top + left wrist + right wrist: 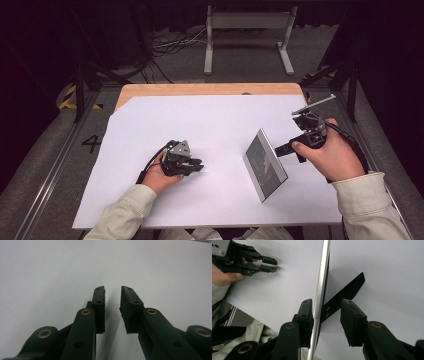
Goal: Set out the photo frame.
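Observation:
A silver-edged picture frame (265,165) with a dark picture stands tilted on the white sheet (200,120), right of centre. In the right gripper view I see the frame (320,290) edge-on, propped by its black stand leg (344,295). My right gripper (282,149) reaches the frame's right edge. Its jaws (327,302) straddle that edge: the left pad lies close against the silver rim and the right pad stands clear of it. My left gripper (197,165) rests low on the sheet at centre left, pointing right. Its jaws (112,288) are slightly apart with nothing between them.
The sheet covers a wooden table (200,89) whose far edge shows bare. Behind the table a grey metal stand (247,30) and loose cables (170,45) lie on the floor. Dark rails run along both sides of the table.

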The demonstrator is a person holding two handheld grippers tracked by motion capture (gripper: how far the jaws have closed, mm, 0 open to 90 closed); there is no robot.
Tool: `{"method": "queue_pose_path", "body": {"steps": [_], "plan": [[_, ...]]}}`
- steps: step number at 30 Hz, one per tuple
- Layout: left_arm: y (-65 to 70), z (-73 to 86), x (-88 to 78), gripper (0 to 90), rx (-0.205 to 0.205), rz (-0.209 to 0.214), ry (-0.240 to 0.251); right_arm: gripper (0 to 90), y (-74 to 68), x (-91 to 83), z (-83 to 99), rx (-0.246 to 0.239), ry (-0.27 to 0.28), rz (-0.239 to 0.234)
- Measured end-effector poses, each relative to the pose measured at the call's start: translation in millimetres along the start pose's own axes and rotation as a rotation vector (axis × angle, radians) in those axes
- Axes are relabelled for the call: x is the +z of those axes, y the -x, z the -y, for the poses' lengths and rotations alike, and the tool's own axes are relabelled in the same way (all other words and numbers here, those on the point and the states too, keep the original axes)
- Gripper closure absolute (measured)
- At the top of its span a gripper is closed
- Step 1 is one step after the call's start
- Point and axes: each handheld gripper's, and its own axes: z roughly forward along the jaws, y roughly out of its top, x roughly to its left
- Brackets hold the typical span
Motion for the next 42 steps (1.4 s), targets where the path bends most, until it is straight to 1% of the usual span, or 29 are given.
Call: {"method": "queue_pose_path", "body": {"steps": [4, 5, 10, 14, 20, 29, 32, 33, 34, 36, 37, 41, 42], "plan": [[-0.2, 0.0, -0.2, 74.5, 0.001, 0.0, 0.0, 62.3, -1.3, 4.6, -0.2, 0.004, -0.009, 0.003], [-0.2, 0.0, -0.2, 74.4, 0.001, 0.0, 0.0, 62.4, -2.7, 8.5, -0.2, 0.005, -0.017, 0.0], [0.5, -0.1, 0.3, 74.4, -0.001, -0.003, -0.001, 62.6, -4.8, 16.1, -0.3, 0.003, -0.032, 0.001], [0.5, 0.0, 0.5, 74.1, -0.002, -0.002, -0.003, 62.8, -3.9, 22.9, -0.7, 0.006, -0.042, -0.005], [0.7, 0.0, 1.1, 73.8, 0.003, -0.003, -0.008, 63.1, -5.1, 35.3, -0.5, 0.008, -0.064, 0.001], [1.1, -0.2, 1.5, 73.4, 0.009, -0.008, -0.015, 65.6, -8.6, 46.7, -1.4, 0.008, -0.086, 0.015], [1.1, -0.2, 1.6, 73.1, 0.01, -0.007, -0.015, 66.2, -9.3, 48.8, -1.6, 0.015, -0.091, 0.017], [1.3, -0.2, 1.7, 73.1, 0.009, -0.008, -0.015, 66.2, -9.8, 49.9, -1.7, 0.016, -0.096, 0.021], [1.3, -0.1, 2.1, 73.1, 0.008, -0.007, -0.015, 67.1, -9.7, 51.1, -1.8, 0.015, -0.093, 0.035], [1.7, -0.1, 2.5, 73.1, 0.005, -0.008, -0.014, 67.8, -9.4, 51.7, -2.0, 0.017, -0.093, 0.039], [1.9, 0.0, 2.5, 73.0, 0.005, -0.005, -0.017, 70.3, -9.0, 52.0, -2.1, 0.017, -0.094, 0.043], [1.8, -0.1, 3.0, 73.0, 0.008, -0.004, -0.017, 72.0, -10.0, 51.6, -1.7, 0.02, -0.089, 0.057], [1.7, -0.1, 3.0, 73.0, 0.009, -0.005, -0.017, 73.9, -11.9, 51.3, -1.5, 0.018, -0.086, 0.07]]}}
